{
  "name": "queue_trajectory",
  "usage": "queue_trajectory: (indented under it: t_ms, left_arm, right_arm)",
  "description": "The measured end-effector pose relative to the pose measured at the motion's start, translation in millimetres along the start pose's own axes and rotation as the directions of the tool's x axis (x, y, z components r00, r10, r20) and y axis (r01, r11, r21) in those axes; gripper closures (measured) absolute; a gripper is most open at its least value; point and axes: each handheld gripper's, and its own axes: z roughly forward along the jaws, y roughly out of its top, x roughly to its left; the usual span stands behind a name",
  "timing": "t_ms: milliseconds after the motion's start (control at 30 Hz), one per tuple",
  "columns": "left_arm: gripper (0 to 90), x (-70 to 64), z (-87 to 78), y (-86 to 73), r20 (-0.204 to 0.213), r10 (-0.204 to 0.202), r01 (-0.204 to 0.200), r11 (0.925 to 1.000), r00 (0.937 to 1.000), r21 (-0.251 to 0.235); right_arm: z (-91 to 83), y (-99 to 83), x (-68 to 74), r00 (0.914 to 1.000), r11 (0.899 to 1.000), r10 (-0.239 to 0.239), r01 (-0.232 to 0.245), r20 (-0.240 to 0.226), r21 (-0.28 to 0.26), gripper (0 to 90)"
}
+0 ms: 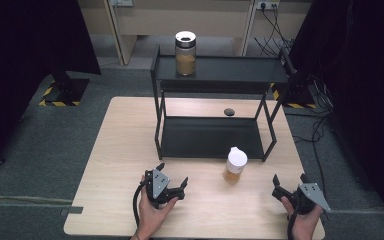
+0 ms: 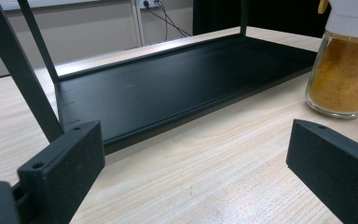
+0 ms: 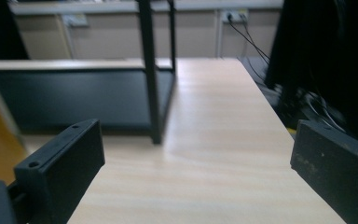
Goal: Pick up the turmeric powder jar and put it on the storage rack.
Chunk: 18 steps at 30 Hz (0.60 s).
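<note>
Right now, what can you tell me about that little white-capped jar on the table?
The small jar is clear glass with a white cap and a small spout at the cap's rim, holding orange-brown powder. It stands upright on the wooden table, just in front of the black shelf rack, between the two tools and touched by neither.

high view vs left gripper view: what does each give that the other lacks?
High view alone: a glass jar with a silver lid on the rack's top shelf, a small dark round object on the table, both open grippers, left and right.

Left gripper view alone: the orange-brown powder's grain close up.

Shared: the black metal two-tier rack, the white-capped glass jar of orange-brown powder, the light wooden table.
</note>
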Motion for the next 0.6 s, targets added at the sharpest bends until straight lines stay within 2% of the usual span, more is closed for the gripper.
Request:
queue_trajectory:
  t_ms: [67,167,367,600]
  left_arm:
    - [3.6,-0.1,0.0,0.1,-0.001,0.001,-0.001,1.0,1.0,0.001]
    - [3.6,-1.4,0.1,0.1,-0.003,0.008,-0.008,1.0,1.0,0.0]
    - [3.6,-2.3,-0.1,-0.1,-0.005,0.012,-0.012,0.9999,0.9999,-0.001]
    - [3.5,-3.1,-0.3,-0.4,-0.009,0.016,-0.017,0.9999,0.9998,-0.003]
  right_arm:
    - [-3.1,3.4,1.4,0.9993,0.999,-0.004,0.002,-0.038,-0.051,2.4]
    - [-4.8,10.2,4.7,0.9949,0.995,-0.018,0.009,-0.099,-0.094,2.0]
    - [-2.2,17.9,16.4,0.9839,0.994,-0.052,0.034,-0.171,-0.102,1.9]
    - [1.3,23.7,23.8,0.9747,0.993,-0.066,0.042,-0.213,-0.114,2.0]
